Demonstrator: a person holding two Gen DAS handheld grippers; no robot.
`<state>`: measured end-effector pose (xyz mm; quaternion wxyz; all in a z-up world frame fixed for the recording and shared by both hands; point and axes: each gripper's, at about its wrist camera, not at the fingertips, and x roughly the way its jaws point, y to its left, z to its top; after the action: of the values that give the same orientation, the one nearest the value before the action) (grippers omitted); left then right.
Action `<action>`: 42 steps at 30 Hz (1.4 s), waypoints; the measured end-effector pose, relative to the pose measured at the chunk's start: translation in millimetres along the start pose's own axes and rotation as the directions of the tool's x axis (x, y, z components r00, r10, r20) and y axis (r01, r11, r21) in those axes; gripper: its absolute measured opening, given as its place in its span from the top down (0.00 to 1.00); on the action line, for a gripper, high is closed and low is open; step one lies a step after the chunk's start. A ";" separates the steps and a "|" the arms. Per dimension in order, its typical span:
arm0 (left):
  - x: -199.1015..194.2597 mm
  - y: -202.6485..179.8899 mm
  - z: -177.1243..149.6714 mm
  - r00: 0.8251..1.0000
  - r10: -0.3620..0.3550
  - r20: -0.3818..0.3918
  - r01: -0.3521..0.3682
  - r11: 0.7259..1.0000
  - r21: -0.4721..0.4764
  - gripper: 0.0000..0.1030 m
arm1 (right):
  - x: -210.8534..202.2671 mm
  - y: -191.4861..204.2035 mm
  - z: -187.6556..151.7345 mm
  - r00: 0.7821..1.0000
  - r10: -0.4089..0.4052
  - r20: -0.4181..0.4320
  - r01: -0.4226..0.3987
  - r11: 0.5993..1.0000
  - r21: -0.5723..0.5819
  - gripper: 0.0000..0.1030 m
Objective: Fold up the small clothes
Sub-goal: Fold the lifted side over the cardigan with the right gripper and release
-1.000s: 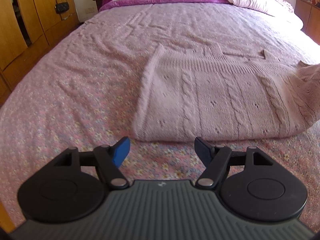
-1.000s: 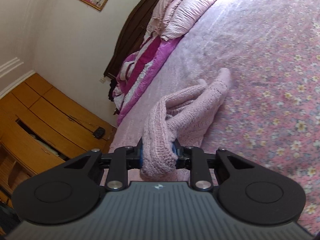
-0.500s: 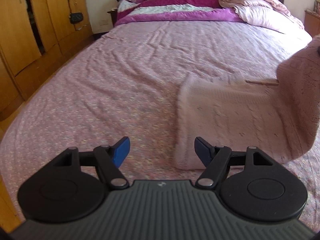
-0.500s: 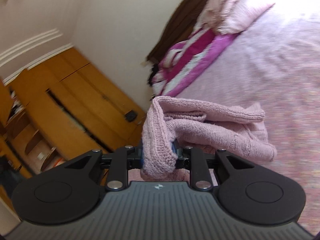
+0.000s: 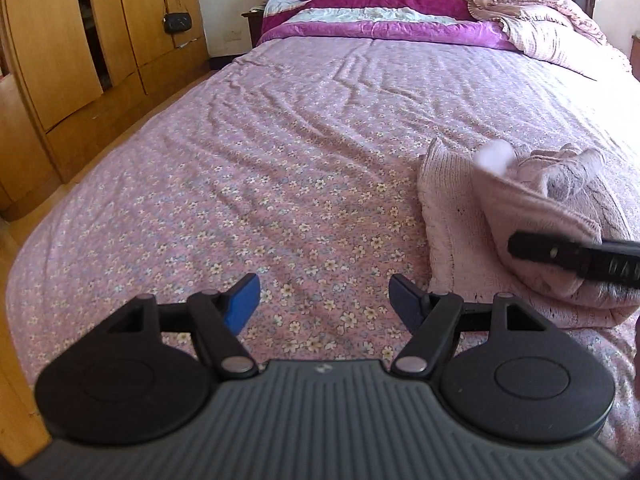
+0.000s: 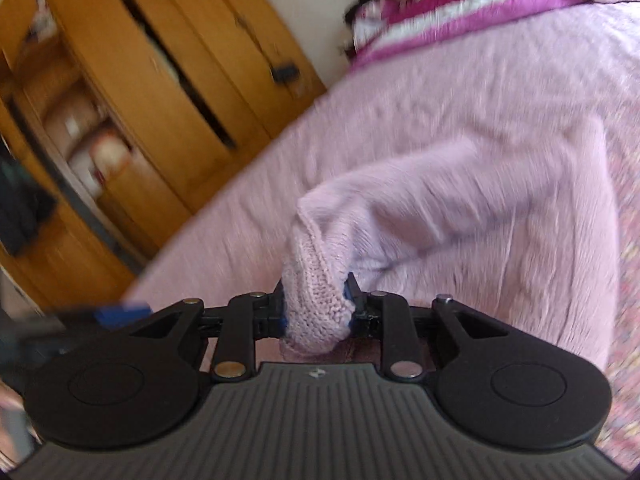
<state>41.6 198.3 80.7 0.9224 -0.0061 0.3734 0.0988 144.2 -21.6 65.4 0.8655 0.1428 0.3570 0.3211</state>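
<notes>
Filling most of the left wrist view, the bed (image 5: 280, 152) is lying under a pink sheet with small flowers. A wooden wardrobe (image 5: 72, 40) is standing along the upper left of that frame, and a purple and white quilt (image 5: 380, 12) is lying at the top centre. The pink knitted sweater (image 5: 452, 216) is resting on the bed at the right side of the frame, with one part folded over the rest. In the right wrist view, the sweater (image 6: 460, 208) is stretching from the centre to the right, blurred by motion. The left gripper (image 5: 324, 300) is staying released at the bottom centre, its blue fingers (image 5: 242, 300) wide apart above the bare sheet, touching nothing. The right gripper (image 6: 316, 308) is grasping a bunched edge of the sweater, low in the centre of its frame.
</notes>
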 end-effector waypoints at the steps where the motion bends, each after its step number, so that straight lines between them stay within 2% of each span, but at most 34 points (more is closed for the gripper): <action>1: 1.5 0.0 1.3 1.000 -0.009 0.007 0.009 1.000 -0.003 0.30 | 0.2 4.8 -3.2 1.000 -0.007 0.012 0.007 1.000 -0.017 0.62; 3: 4.0 -1.4 5.4 0.999 -0.035 0.020 0.035 0.999 -0.014 0.30 | -4.1 11.6 -9.1 1.000 0.008 0.025 -0.007 1.000 -0.020 0.43; 5: 5.0 -4.1 10.5 0.997 -0.073 0.032 0.074 0.997 -0.030 0.30 | -9.8 15.8 -9.9 0.999 0.024 0.036 -0.024 1.000 -0.001 0.39; 8: 1.7 -10.7 20.9 0.988 -0.144 0.064 0.147 0.988 -0.038 0.29 | -26.3 18.7 -13.7 0.998 0.031 0.061 -0.032 0.999 0.023 0.38; 13: -6.5 -43.2 33.9 0.967 -0.224 0.122 0.219 0.974 0.051 0.30 | -74.6 8.9 -28.6 0.987 -0.011 0.163 -0.003 0.996 0.087 0.33; 16: -5.6 -69.9 37.4 0.968 -0.216 0.130 0.200 0.972 0.123 0.29 | -104.7 -5.2 -39.1 0.972 -0.086 0.218 0.058 0.990 0.132 0.29; 18: -3.1 -87.7 37.0 0.964 -0.233 0.128 0.211 0.963 0.167 0.29 | -117.4 -12.6 -44.0 0.960 -0.153 0.236 0.119 0.981 0.152 0.25; 22: 10.3 -120.0 35.9 0.958 -0.266 0.107 0.238 0.946 0.220 0.30 | -135.9 -29.3 -52.6 0.936 -0.234 0.262 0.185 0.963 0.198 0.22; 27: 35.3 -157.2 28.3 0.959 -0.261 0.113 0.213 0.922 0.322 0.30 | -140.5 -49.2 -65.9 0.922 -0.272 0.277 0.197 0.942 0.270 0.17; 30: 47.0 -171.5 22.6 0.961 -0.228 0.154 0.160 0.918 0.362 0.30 | -140.8 -60.2 -72.9 0.922 -0.274 0.272 0.187 0.934 0.306 0.17; 31: 50.6 -174.1 21.4 0.964 -0.206 0.166 0.134 0.922 0.364 0.39 | -136.4 -63.3 -72.9 0.923 -0.276 0.269 0.186 0.930 0.316 0.17; 32: 53.8 -174.9 21.0 0.968 -0.188 0.166 0.118 0.926 0.358 0.61 | -137.1 -65.2 -75.3 0.923 -0.276 0.269 0.183 0.928 0.326 0.17; 34: 58.9 -170.0 22.7 0.971 -0.190 0.145 0.138 0.940 0.312 0.87 | -134.3 -69.3 -77.7 0.923 -0.267 0.277 0.166 0.926 0.339 0.17; 39: 45.5 -133.6 44.6 0.961 -0.192 0.201 0.159 0.973 0.167 0.88 | -114.3 -76.0 -71.1 0.931 -0.211 0.299 0.111 0.942 0.317 0.15; 42: 56.1 -102.0 63.7 0.967 -0.183 0.179 0.177 0.983 0.050 0.88 | -109.4 -68.5 -64.3 0.938 -0.150 0.313 0.060 0.958 0.280 0.13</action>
<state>143.8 113.7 81.5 0.9578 -0.0151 0.2868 0.0086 70.8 -144.0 45.1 0.9019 0.2904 0.2536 0.1946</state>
